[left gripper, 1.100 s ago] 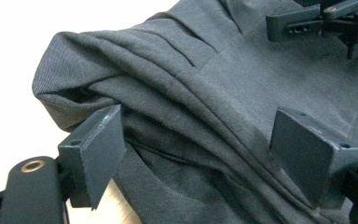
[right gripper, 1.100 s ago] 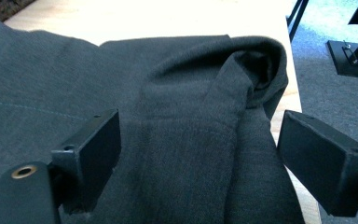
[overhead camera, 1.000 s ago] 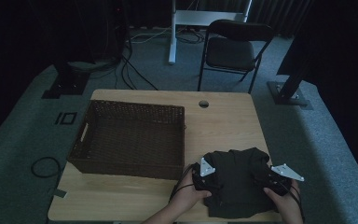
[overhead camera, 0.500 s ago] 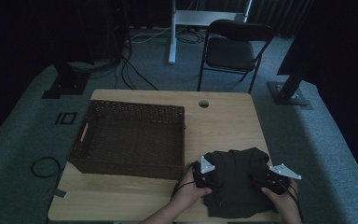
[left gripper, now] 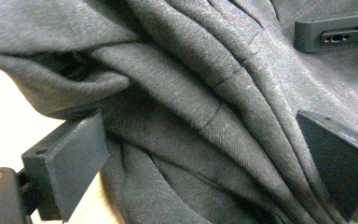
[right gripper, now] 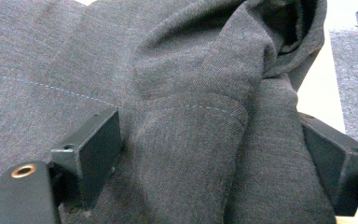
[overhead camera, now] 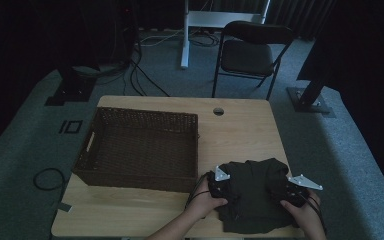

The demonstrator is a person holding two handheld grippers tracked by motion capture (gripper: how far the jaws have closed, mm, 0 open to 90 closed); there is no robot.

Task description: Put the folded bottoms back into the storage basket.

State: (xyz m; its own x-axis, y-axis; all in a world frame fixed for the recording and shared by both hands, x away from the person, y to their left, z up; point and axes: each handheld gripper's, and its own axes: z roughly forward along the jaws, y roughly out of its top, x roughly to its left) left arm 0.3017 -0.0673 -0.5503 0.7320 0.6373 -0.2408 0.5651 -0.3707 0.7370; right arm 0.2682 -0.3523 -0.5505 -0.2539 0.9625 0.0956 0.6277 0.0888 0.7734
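Rumpled dark twill garment (overhead camera: 252, 197), soft folds

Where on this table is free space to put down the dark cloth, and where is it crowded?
Bare wood lies on the table between the wicker basket and the right edge, behind the dark cloth. A front strip below the basket is bare too. The basket's inside looks bare. The front right corner is crowded by both grippers.

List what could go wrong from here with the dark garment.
1. The left gripper has just been opening over loose folds of the dark garment; a jaw may snag the cloth.
2. The garment's near edge lies at the table edge; it may slide off.
3. The wicker basket stands close by; a lifted fold could catch its rim.
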